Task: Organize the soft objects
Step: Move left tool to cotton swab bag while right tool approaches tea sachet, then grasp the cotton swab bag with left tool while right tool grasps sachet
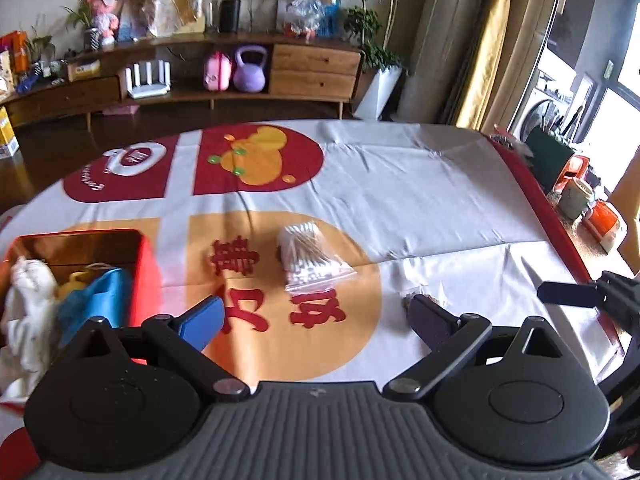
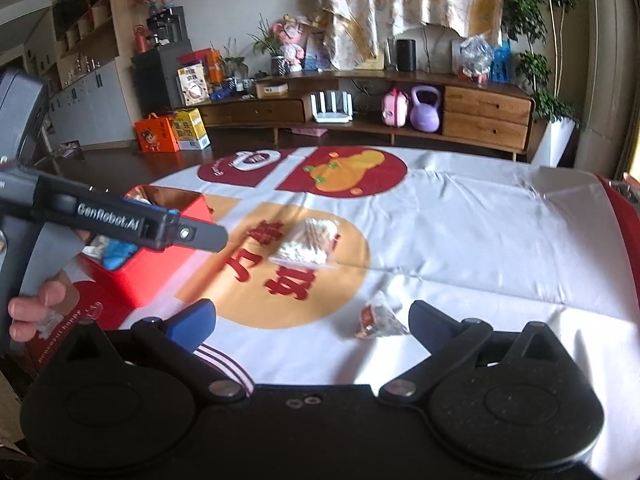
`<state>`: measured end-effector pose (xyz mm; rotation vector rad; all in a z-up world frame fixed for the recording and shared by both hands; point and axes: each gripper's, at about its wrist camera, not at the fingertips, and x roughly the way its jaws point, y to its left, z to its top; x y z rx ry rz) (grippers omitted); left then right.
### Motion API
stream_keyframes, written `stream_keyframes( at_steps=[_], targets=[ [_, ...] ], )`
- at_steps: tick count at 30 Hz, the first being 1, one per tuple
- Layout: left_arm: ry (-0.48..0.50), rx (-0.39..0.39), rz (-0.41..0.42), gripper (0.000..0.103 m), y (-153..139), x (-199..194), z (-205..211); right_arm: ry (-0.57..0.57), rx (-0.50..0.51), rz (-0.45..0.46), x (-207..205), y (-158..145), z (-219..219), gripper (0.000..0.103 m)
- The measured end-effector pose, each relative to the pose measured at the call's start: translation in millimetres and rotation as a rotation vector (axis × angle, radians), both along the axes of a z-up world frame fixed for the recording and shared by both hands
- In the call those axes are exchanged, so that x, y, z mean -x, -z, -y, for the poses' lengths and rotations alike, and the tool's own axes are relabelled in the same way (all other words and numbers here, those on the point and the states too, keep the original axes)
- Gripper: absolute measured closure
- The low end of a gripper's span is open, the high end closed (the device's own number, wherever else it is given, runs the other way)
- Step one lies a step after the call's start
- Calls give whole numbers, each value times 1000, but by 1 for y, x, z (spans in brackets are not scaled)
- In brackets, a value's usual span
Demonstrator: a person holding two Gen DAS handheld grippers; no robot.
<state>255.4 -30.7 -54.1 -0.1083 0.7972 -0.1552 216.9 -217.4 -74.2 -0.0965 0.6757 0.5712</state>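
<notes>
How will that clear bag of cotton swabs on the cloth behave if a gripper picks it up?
The bag of cotton swabs looks like thin glossy plastic, so it may slip or crumple between the pads. It is probably light for its size. The loose swabs inside will likely shift, and the bag may sag if gripped by one corner.

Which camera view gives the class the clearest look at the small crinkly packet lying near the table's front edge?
The right wrist view: the small packet lies whole and unblocked between that gripper's open fingers, its red print and clear wrap visible. In the left wrist view only a sliver of it peeks out behind a finger pad.
</notes>
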Motion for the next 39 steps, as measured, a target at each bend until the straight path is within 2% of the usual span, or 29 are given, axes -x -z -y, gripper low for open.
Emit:
stream_keyframes(
  at_steps=[9, 14, 17, 23, 27, 35, 39],
  targets=[
    [-40, -100, -10, 3, 24, -54, 30, 29, 27, -35, -26, 27, 13, 2],
    [-63, -90, -46, 3, 42, -83, 36, 23, 36, -53, -40, 39, 13, 3],
    [-92, -124, -45, 3, 52, -96, 39, 19, 40, -61, -49, 45, 11, 4],
    [-106, -121, -99, 3, 74, -122, 39, 20, 34, -75, -64, 54, 3, 7],
    [-111, -136, -117, 3, 86, -132, 41, 14, 56, -87, -71, 62, -3, 13],
    [-114, -115, -139, 5, 101, -142, 39, 24, 58, -118, -83, 74, -6, 26],
    [-102, -116, -136, 13, 104, -144, 39, 32, 64, -128, -86, 79, -7, 33]
  ],
)
